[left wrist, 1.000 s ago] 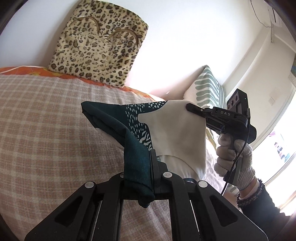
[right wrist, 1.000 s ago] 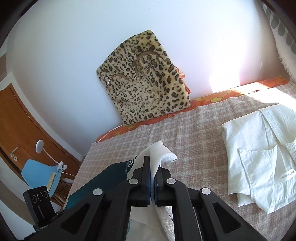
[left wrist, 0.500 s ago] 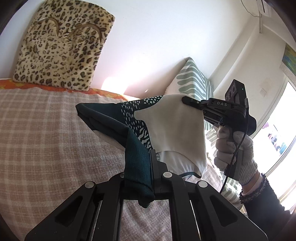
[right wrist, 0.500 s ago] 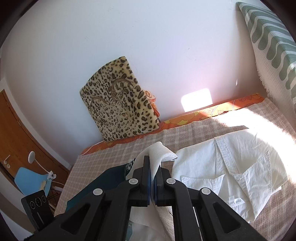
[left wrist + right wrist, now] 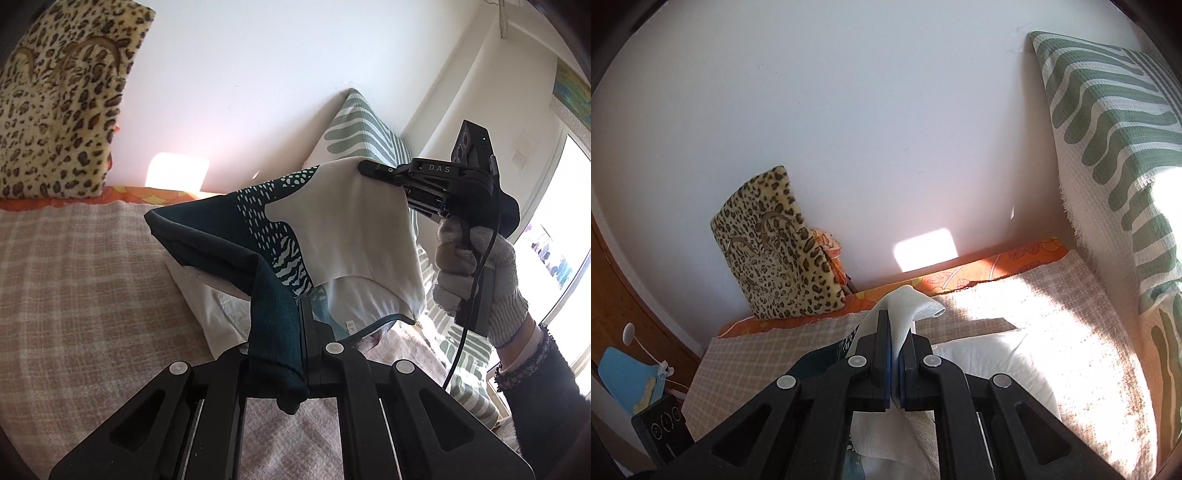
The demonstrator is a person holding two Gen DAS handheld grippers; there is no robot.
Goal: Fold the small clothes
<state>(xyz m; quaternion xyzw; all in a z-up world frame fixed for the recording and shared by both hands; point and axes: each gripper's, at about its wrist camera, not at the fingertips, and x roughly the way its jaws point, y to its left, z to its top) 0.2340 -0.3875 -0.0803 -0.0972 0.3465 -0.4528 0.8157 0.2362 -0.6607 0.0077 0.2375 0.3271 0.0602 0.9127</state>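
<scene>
We hold the teal-and-white garment [image 5: 332,236] stretched above the bed [image 5: 81,288]: left claw [image 5: 299,332] clamped on its teal corner, right claw [image 5: 895,354] clamped on its white corner.

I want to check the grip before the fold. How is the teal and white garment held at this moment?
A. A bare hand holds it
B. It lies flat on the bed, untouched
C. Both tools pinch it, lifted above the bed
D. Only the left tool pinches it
C: the left tool clamps the teal edge of the garment and the right tool clamps its white corner, with the cloth hanging above the bed.
</scene>
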